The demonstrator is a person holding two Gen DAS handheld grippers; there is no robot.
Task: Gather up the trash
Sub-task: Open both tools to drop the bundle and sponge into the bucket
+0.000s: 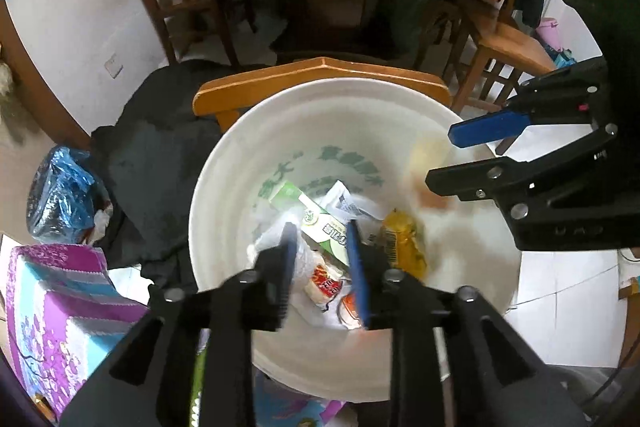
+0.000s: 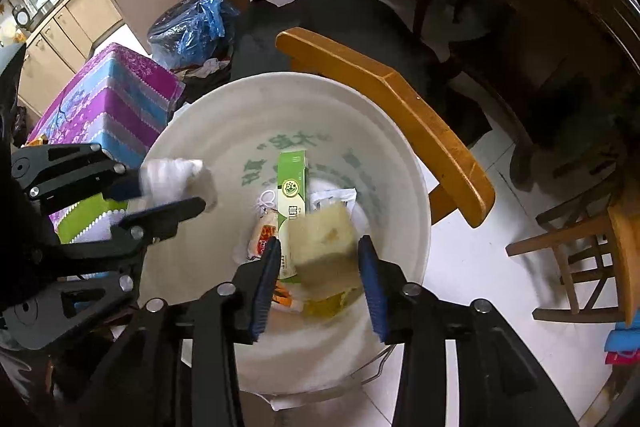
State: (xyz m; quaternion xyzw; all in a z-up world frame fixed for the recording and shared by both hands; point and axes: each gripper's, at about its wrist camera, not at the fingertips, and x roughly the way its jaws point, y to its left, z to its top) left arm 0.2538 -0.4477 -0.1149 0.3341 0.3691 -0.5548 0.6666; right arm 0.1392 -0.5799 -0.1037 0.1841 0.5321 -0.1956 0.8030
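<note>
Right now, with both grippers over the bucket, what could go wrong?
1. The white wad at the left gripper hangs near the bucket rim; it might land outside.
2. The yellow block sits loose between the right gripper fingers; it may brush a pad and tip sideways.

Our left tongs [image 1: 320,267] and right tongs [image 2: 320,283] are black, angular linkages with silver round screws and blue ribbed pads at twelve o'clock.
</note>
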